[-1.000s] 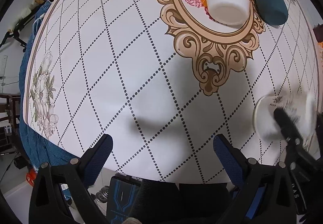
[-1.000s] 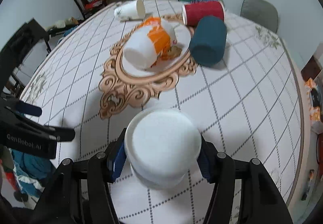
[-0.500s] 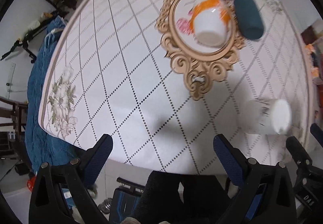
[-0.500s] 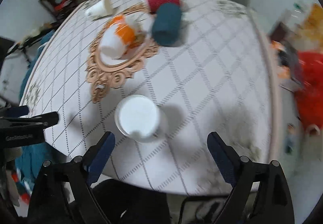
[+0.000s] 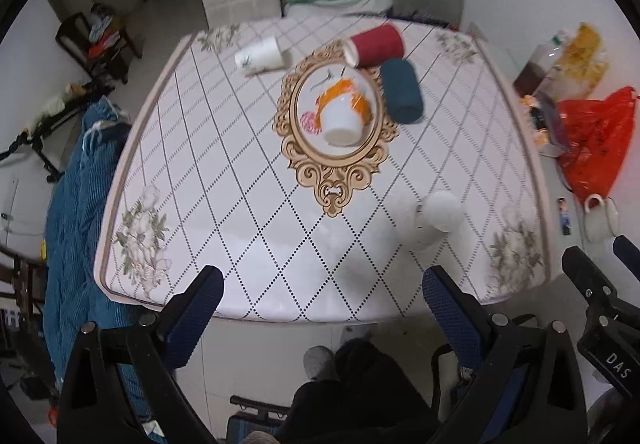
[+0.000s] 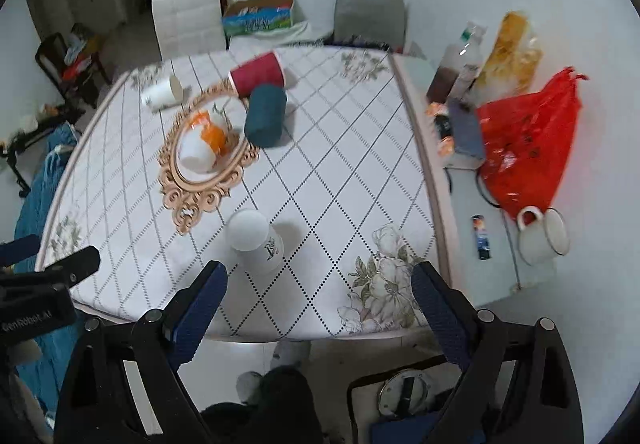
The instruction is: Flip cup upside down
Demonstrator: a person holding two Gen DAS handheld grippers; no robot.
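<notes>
A white paper cup [image 6: 254, 240] stands upside down, base up, near the table's front edge; it also shows in the left wrist view [image 5: 436, 217]. My right gripper [image 6: 320, 308] is open and empty, pulled back off the front edge, the cup just beyond its left finger. My left gripper [image 5: 324, 316] is open and empty, also back off the front edge, left of the cup. The right gripper's body shows at the right of the left wrist view [image 5: 600, 308].
An orange-and-white cup [image 5: 344, 111] lies on its side in the table's printed medallion. A red cup [image 5: 376, 43], a teal cup [image 5: 402, 91] and a white cup [image 5: 260, 53] lie on their sides farther back. A red bag [image 6: 528, 139] and a mug [image 6: 544, 234] stand on a side surface at right.
My right gripper has let go of the white cup, opened and pulled back and up. The cup stays base up on the table. My left gripper has also withdrawn up and back.
</notes>
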